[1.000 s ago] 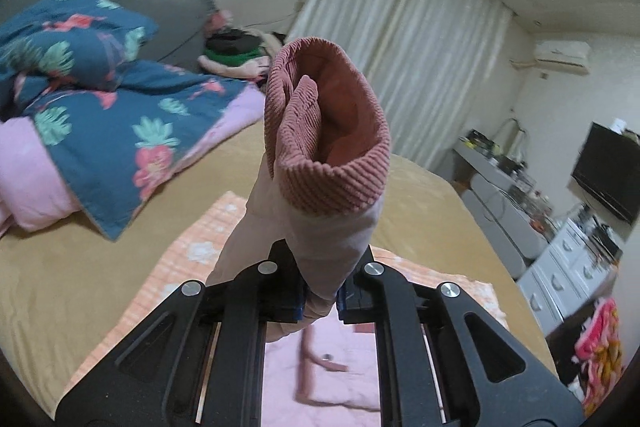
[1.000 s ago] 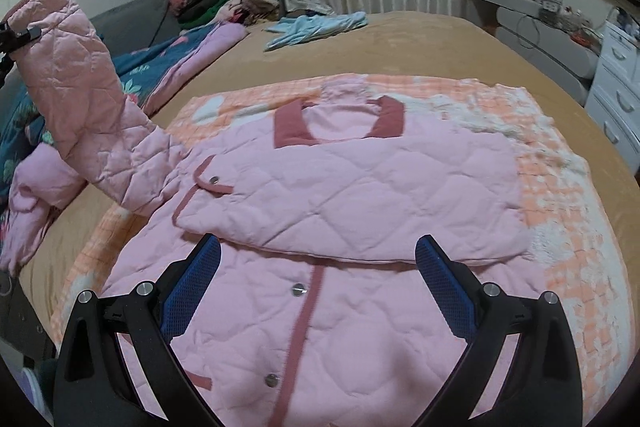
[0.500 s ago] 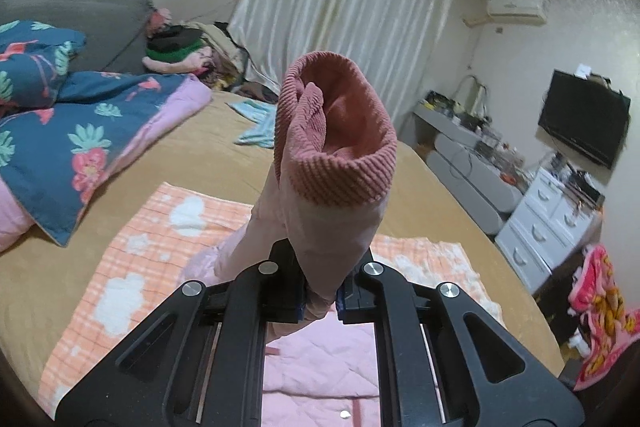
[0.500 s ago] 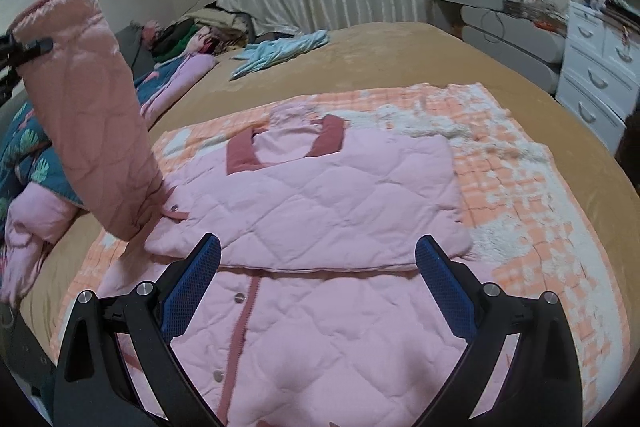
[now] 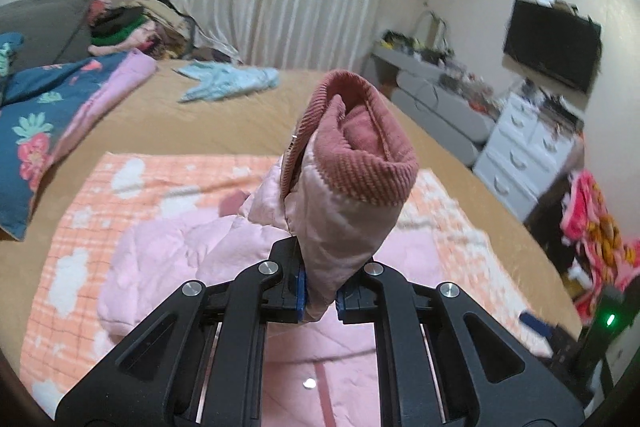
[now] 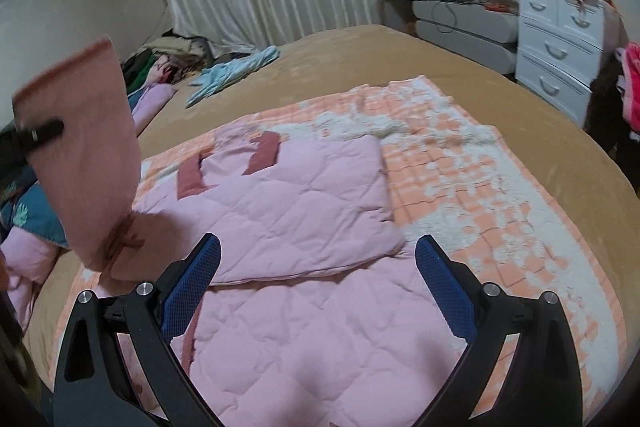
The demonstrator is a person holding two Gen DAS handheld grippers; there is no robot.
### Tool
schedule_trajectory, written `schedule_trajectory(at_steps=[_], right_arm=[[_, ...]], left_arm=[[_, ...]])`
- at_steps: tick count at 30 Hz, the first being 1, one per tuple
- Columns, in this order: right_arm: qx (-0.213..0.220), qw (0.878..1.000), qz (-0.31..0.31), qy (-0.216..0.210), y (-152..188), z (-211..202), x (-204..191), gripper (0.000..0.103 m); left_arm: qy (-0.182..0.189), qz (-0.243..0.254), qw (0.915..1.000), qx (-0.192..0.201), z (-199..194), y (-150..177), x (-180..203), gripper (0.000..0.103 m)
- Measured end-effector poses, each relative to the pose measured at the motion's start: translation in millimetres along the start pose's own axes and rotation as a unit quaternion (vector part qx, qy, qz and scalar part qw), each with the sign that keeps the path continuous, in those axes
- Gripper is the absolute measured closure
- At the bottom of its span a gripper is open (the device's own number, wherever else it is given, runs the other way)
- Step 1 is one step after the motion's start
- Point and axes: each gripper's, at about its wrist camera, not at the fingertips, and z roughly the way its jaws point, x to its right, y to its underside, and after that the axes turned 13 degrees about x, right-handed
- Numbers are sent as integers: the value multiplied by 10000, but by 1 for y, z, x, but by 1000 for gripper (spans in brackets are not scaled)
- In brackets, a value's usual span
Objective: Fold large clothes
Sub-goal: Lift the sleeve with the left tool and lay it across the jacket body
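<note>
A pink quilted jacket (image 6: 288, 211) with dark pink trim lies on an orange checked blanket (image 6: 460, 163) on the bed, its right side folded across the front. My left gripper (image 5: 318, 301) is shut on the jacket's left sleeve (image 5: 344, 211) near its ribbed cuff (image 5: 372, 167) and holds it up above the jacket. In the right wrist view that sleeve (image 6: 84, 163) stands raised at the left, with the left gripper's fingers (image 6: 40, 133) clamped on it. My right gripper (image 6: 316, 283) is open and empty, hovering over the jacket's lower front.
A blue floral duvet (image 5: 36, 115) and a pink blanket lie at the left. A light blue garment (image 6: 236, 69) lies on the tan bedspread at the back. A clothes pile sits by the curtain. White drawers (image 6: 560, 39) and a grey desk stand at the right.
My left gripper has swung right, carrying the raised sleeve in over the jacket body. My right gripper stays open and has shifted slightly over the jacket.
</note>
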Motion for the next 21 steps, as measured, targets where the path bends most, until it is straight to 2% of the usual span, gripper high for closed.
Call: schedule_trajectory(at_steps=[7,14,21], right_arm=[[171,9991,285,266,0,-9,28,6],[91,9980,485,397,5,-6,50,6],[24,9970,708,321,9,-7,59,6]], left_arm=[[188,271,9982,-502,28,46,32,98],[248,614,9929,-983,53,90,53,93],[156,1380,9778,-1571,69,140,77,84]])
